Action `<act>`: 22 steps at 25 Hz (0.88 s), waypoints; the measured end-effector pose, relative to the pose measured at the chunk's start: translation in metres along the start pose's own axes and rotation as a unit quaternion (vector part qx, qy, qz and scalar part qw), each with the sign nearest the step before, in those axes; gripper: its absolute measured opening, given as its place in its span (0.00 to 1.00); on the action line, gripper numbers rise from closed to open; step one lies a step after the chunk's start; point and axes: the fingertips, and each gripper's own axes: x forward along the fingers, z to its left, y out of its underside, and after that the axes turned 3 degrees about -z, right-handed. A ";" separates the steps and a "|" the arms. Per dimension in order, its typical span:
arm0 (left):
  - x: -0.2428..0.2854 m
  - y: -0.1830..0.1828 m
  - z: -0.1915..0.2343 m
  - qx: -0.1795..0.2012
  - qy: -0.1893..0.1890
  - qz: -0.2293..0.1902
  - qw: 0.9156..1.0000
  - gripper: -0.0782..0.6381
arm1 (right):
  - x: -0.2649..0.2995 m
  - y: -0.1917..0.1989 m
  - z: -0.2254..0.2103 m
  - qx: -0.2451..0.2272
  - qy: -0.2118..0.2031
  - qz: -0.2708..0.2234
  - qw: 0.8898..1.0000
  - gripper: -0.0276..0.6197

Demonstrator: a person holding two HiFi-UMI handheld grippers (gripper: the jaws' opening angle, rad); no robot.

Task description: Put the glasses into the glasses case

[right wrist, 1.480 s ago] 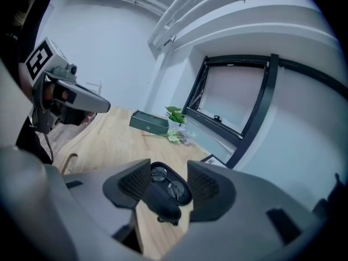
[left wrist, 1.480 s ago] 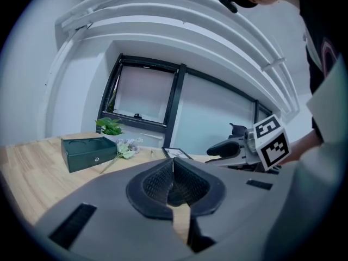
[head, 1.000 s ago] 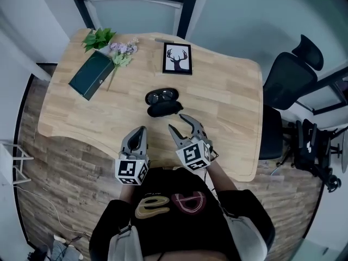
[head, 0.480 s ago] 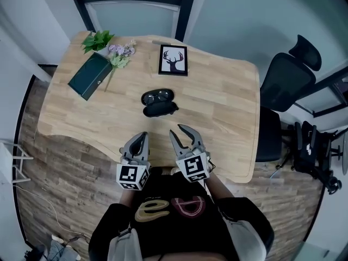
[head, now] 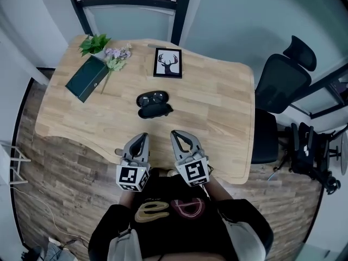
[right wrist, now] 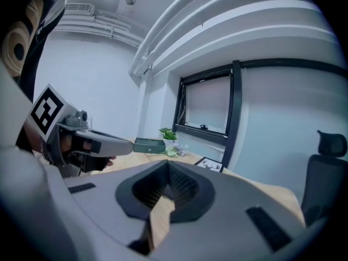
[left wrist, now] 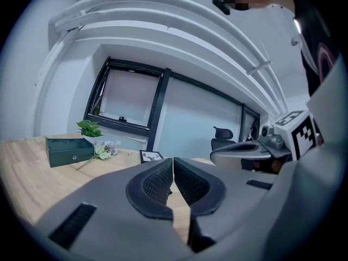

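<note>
Head view puts the glasses case (head: 154, 111) in the middle of the surface (head: 217, 107). It lies open, its two dark halves touching, one behind the other. The far half shows pale glints that I take for the glasses (head: 152, 98) lying inside, though they are too small to be sure. My left fingers (head: 142, 137) and right fingers (head: 175, 134) hang side by side over the near edge, close to my body and well apart from the case.

Left gripper view shows my ribbed fingers pressed together with nothing between them. Right gripper view shows the same, shut tight and empty. I judge this a resting pose: with nothing to carry, I hold both pairs closed and clear of the case. If the glasses are indeed in, what is left is folding the lid over. The green box (head: 85, 79) and the deer picture (head: 167, 63) sit towards the far edge, out of my way.
</note>
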 end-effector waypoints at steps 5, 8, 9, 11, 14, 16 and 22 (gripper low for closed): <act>0.001 -0.004 -0.008 0.000 -0.001 -0.010 1.000 0.13 | -0.007 -0.007 -0.009 -0.026 0.014 -0.012 0.999 0.06; 0.001 -0.005 -0.012 0.001 -0.002 -0.014 1.000 0.13 | -0.010 -0.008 -0.012 -0.008 0.017 -0.018 1.000 0.06; 0.001 -0.005 -0.013 0.002 -0.002 -0.015 1.000 0.13 | -0.011 -0.009 -0.013 -0.005 0.018 -0.020 1.000 0.06; 0.000 -0.007 -0.014 0.003 -0.003 -0.018 1.000 0.13 | -0.013 -0.012 -0.014 -0.009 0.020 -0.024 0.999 0.06; -0.001 -0.008 -0.016 0.007 -0.004 -0.021 1.000 0.13 | -0.016 -0.015 -0.017 -0.008 0.027 -0.032 0.999 0.06; -0.003 -0.009 -0.018 0.010 -0.005 -0.023 1.000 0.13 | -0.018 -0.018 -0.018 -0.006 0.032 -0.039 0.999 0.06; -0.007 -0.017 -0.021 0.016 -0.010 -0.032 0.999 0.13 | -0.020 -0.020 -0.012 -0.024 0.030 -0.044 0.998 0.06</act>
